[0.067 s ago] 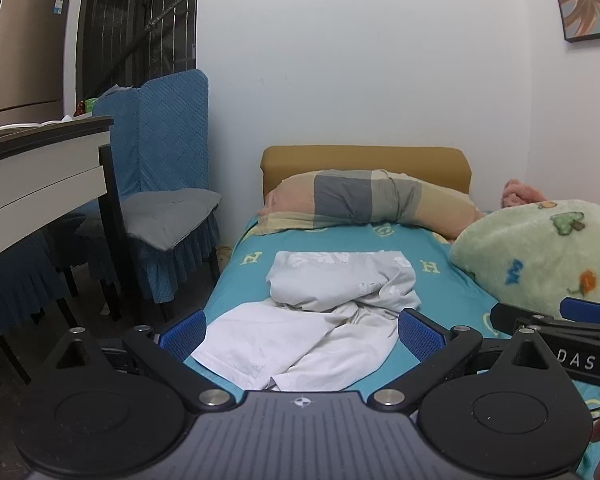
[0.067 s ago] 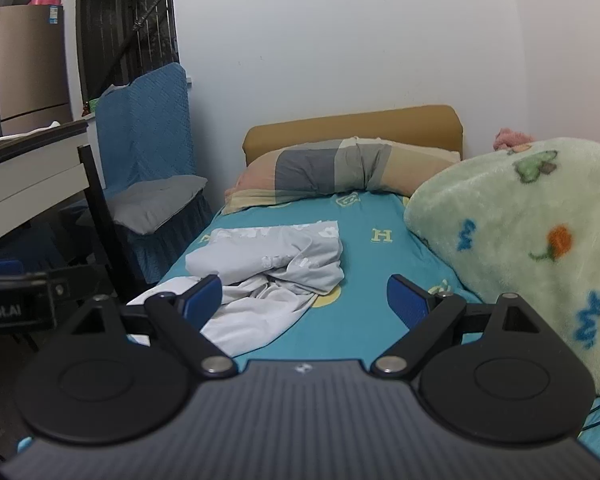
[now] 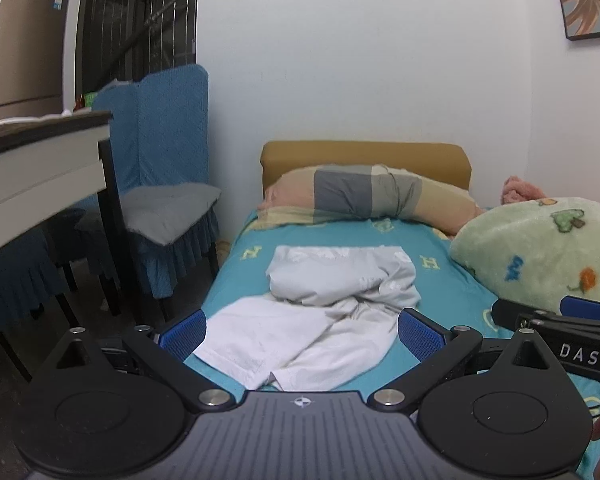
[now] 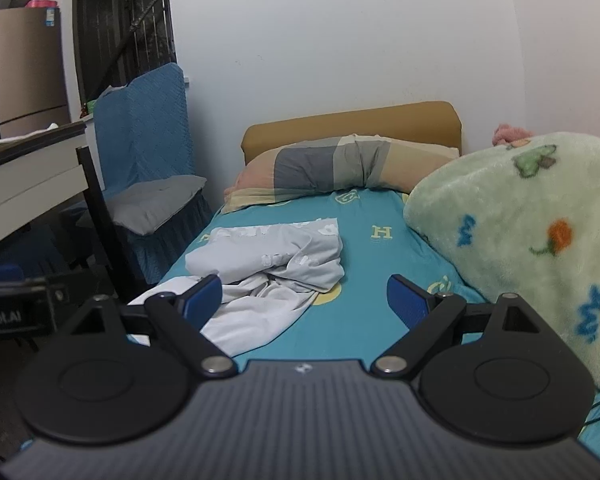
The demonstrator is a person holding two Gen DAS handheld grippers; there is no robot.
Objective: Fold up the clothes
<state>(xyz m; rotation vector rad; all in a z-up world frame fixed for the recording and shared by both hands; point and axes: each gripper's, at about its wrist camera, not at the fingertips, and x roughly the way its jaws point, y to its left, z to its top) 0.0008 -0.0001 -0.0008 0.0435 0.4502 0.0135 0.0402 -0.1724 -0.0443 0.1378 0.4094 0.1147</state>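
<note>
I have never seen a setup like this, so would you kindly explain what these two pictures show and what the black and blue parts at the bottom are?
Each picture comes from a camera mounted on a hand-held gripper, looking forward along its two blue-padded fingers. One view belongs to the left gripper, the other to the right gripper; a person carries one in each hand. Both stand open and hold nothing. Ahead is a bed with a teal sheet. On it lie a crumpled white garment and a loosely bunched grey garment just behind it, overlapping. A pillow sits at the headboard, and a green blanket is heaped on the right.
</note>
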